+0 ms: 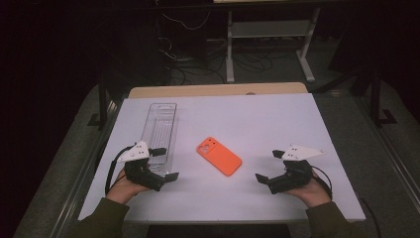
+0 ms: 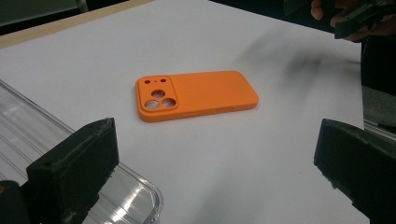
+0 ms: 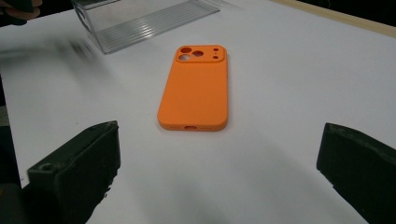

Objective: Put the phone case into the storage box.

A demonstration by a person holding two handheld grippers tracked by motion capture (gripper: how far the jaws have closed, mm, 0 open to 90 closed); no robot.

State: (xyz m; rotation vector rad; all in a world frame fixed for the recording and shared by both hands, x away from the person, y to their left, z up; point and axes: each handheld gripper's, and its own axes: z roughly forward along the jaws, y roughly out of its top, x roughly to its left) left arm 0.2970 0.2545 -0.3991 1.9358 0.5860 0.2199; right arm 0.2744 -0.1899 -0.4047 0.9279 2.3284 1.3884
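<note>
Both grippers gape wide, holding nothing. The orange phone case [image 1: 219, 156] lies between the left gripper [image 1: 165, 163] and right gripper [image 1: 270, 165], unobstructed; the clear tray [image 1: 159, 130] sits beside the left one.

Matt, smooth, rubbery-looking orange phone case [image 2: 196, 95]. Clear, glossy, ribbed plastic tray, long and rectangular [image 1: 160, 131], catching glints along its rim. Flat white tabletop [image 1: 277, 124], matt and paper-smooth, edged with pale bare wood at the far side. Black gripper pads [image 3: 77, 163], dull and slightly rough, foam-like.
</note>
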